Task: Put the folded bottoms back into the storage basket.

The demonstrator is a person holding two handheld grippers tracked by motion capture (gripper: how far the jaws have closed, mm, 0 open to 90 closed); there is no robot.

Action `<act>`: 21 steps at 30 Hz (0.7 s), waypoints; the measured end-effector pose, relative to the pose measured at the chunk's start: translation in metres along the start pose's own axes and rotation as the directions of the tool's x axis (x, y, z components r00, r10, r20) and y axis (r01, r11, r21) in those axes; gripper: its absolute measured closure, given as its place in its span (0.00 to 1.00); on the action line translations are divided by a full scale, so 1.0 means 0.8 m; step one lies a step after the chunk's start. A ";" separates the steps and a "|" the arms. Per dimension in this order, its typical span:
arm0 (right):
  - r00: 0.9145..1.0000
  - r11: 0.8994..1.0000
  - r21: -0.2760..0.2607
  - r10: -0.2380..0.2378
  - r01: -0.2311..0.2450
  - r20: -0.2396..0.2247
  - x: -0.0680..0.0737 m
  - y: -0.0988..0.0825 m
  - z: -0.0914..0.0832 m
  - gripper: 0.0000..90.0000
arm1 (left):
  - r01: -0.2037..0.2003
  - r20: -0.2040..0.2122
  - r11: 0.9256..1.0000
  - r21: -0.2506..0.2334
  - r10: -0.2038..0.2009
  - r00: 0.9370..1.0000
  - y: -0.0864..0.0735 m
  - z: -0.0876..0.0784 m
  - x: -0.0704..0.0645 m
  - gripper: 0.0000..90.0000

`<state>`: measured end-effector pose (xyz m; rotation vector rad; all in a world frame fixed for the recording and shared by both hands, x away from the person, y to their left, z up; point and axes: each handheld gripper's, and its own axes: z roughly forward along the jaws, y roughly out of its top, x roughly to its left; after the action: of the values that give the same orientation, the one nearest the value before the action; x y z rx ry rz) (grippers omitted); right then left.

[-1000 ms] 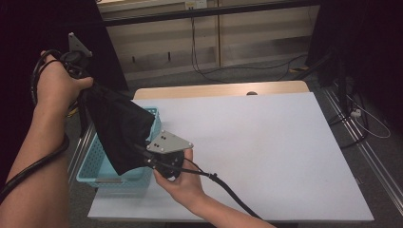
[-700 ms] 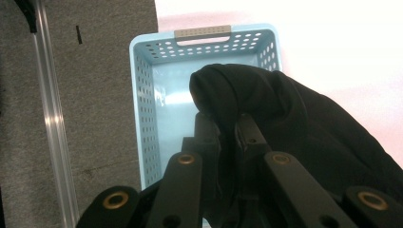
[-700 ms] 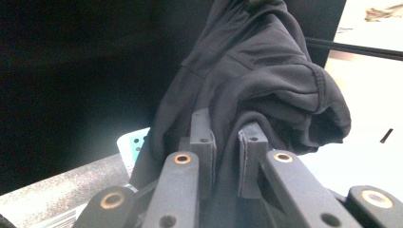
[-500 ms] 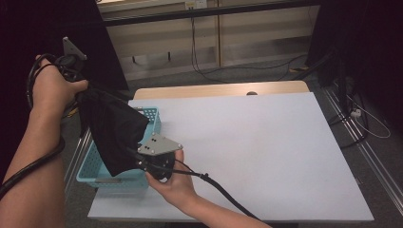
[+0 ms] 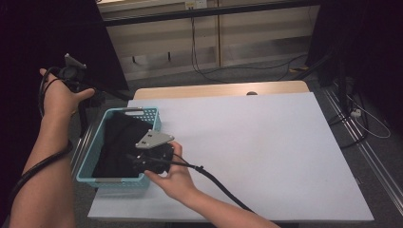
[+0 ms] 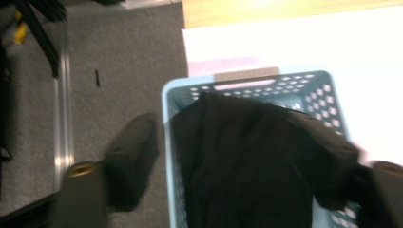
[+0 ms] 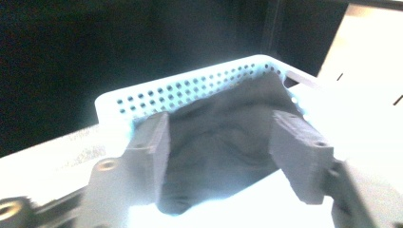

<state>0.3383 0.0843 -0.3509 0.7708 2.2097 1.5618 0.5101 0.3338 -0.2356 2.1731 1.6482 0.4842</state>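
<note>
Garment in basket, both jaws spread

Black garment point(image 5: 119, 145) lies inside the light-blue basket point(image 5: 89, 156) at the lower left of the high view, on the white worktop point(image 5: 266, 152). Right gripper point(image 5: 138, 164) sits at the basket's near rim, its jaws just opened, cloth loose between them. Left gripper point(image 5: 71, 78), upper left, has just opened, jaws empty.

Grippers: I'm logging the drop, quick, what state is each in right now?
Left gripper: open, just released, holding nothing.
Right gripper: open, just released, over the black cloth in the light-blue perforated plastic basket.
</note>
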 end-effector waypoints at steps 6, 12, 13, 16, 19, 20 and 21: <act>1.000 1.000 -0.001 0.001 -0.001 0.030 -0.036 -0.013 -0.032 0.30 | -0.011 0.039 1.000 0.007 0.011 0.999 -0.023 0.017 -0.008 0.22; 1.000 1.000 0.018 0.018 -0.019 0.017 -0.067 -0.030 -0.054 0.23 | -0.006 0.083 1.000 0.003 0.006 0.997 -0.038 0.030 -0.021 0.21; 1.000 1.000 0.027 0.011 -0.012 0.018 -0.070 -0.033 -0.056 0.22 | -0.010 0.091 1.000 0.006 0.010 0.996 -0.040 0.033 -0.023 0.20; 1.000 0.999 0.051 -0.001 0.000 0.017 -0.079 -0.044 -0.064 0.20 | -0.015 0.109 1.000 -0.001 0.015 0.994 -0.046 0.043 -0.031 0.20; 1.000 0.998 0.057 0.003 -0.004 0.012 -0.086 -0.055 -0.070 0.18 | -0.024 0.127 1.000 0.001 0.024 0.992 -0.052 0.053 -0.038 0.20; 1.000 0.998 0.063 0.008 -0.008 0.007 -0.089 -0.058 -0.072 0.18 | -0.032 0.132 0.999 0.003 0.031 0.991 -0.053 0.056 -0.040 0.20; 1.000 0.998 0.069 0.006 -0.006 0.002 -0.091 -0.062 -0.074 0.18 | -0.035 0.134 0.999 0.008 0.033 0.990 -0.055 0.059 -0.043 0.20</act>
<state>0.3523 -0.0166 -0.3799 0.7987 2.2728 1.4933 0.4870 0.3080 -0.2995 2.1935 1.5484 0.3323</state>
